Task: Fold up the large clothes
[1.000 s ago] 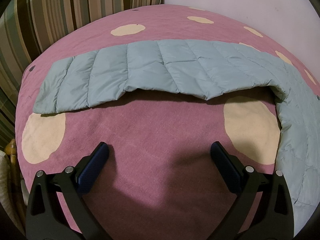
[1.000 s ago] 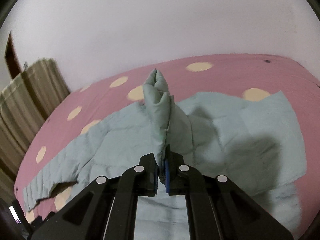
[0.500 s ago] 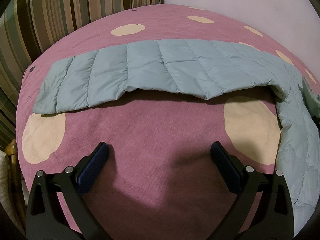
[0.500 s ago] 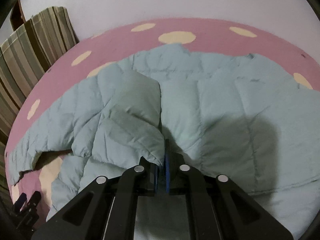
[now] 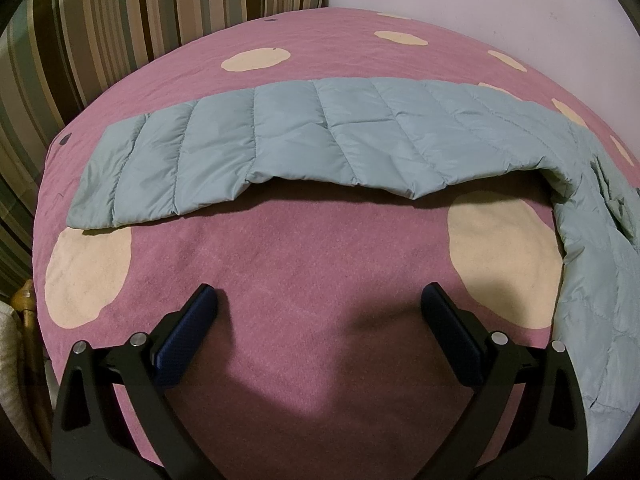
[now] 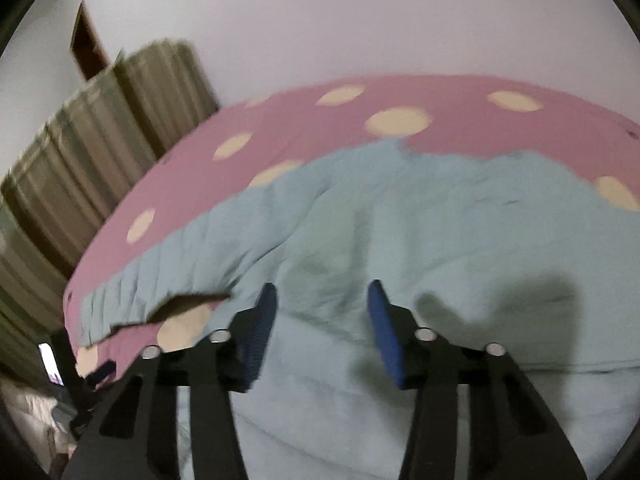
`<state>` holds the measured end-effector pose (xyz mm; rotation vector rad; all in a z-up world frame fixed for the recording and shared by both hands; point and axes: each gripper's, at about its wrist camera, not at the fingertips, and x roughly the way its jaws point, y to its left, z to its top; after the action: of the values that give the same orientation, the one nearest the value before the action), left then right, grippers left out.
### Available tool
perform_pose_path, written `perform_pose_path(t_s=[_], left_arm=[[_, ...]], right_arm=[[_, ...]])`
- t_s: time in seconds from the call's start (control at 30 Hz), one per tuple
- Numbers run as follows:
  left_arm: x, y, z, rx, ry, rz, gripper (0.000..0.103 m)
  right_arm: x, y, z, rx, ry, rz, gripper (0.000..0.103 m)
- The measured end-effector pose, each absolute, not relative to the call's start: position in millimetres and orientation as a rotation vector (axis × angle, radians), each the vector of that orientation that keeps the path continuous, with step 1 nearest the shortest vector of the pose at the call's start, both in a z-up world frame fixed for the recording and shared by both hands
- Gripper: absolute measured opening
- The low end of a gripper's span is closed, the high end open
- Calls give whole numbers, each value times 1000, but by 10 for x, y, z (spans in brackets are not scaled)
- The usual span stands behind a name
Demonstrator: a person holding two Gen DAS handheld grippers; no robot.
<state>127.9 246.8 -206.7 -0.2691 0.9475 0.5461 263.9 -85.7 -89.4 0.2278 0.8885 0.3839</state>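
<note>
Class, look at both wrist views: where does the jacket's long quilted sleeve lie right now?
In the left wrist view the sleeve stretches flat across the pink spotted bedcover, beyond the open left gripper, its cuff toward the striped curtain.

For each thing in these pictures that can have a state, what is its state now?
Quilted jacket: lying on the bed, partly folded, held by no gripper.
Sleeve: stretched out flat across the bedspread.
Left gripper: open, empty, above bare bedspread.
Right gripper: jaws opening, nothing pinched between them, jacket below.
Bedspread: spread flat, partly covered by the jacket.
</note>
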Motion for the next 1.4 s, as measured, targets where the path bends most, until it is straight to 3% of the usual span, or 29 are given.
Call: perform_pose_path(t_s=[0.13,0.2,0.37,0.6,0.77,0.93,1.13,1.27,1.37,1.4], left_arm=[[1280,2469,-2067,-268,948,546,101],[1279,2472,-2070,-266,949,546,101],[1284,2474,-2070,-264,949,546,101],[1276,2480,-2077,-261,951,546,101],[1288,2472,-2071,-261,951,546,101],[1286,2473,-2071,-261,951,547,101],[1287,2472,-2069,-260,952,547,101],[1285,2476,-2070,-264,950,546,101],[1290,2471,-2066,-258,953,548,101],[1285,2473,-2067,-259,952,548,101]], right_arm=[[2705,-1924,-784,319,824,165,22],[2799,-2462,-872,398,823,55,19],[3157,-3170,-1316,448,901,-73,19],[3477,-3206,-1937,517,1033,-70,16],[3354,-3162,-1740,488,993,-71,16],[3060,-3146,-1627,468,972,-65,18],[3054,-3079,-1966,460,1039,-79,18],[2971,-3134,-1795,503,992,-70,19],[2784,-3248,-1614,500,938,-106,31],[2714,-3300,-1564,486,922,-145,42]])
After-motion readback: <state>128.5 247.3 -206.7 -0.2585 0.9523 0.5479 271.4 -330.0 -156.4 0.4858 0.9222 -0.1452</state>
